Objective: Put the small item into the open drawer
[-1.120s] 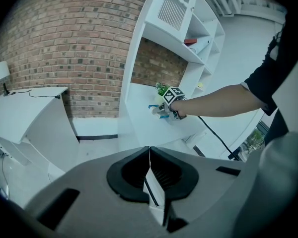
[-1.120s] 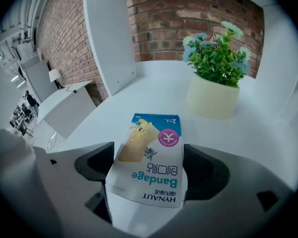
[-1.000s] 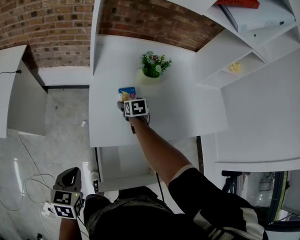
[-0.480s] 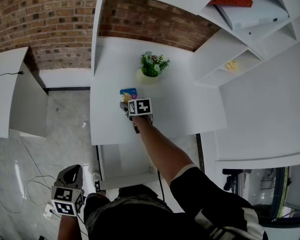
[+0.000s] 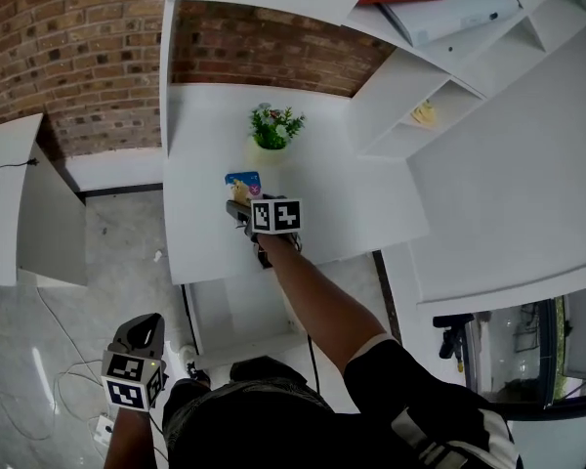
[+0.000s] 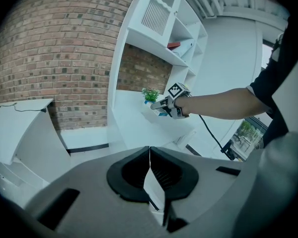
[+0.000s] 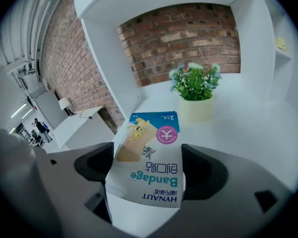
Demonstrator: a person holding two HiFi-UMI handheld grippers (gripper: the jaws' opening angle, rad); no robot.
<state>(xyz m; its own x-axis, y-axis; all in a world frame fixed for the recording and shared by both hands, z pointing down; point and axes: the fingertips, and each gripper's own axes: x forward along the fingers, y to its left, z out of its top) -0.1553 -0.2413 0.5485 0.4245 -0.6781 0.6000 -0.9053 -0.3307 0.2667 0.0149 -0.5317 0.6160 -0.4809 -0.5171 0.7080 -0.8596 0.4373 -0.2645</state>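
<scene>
While the left gripper hung low, jaws pressed together on nothing, the right gripper had its jaws clamped on the bandage box over the white desk, near the potted plant. The open drawer sat below the desk's edge.

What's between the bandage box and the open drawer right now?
Nothing visible does. The right gripper holds the bandage box on the desk, and the open drawer sits below the desk's front edge, with only the carrying arm above it.
</scene>
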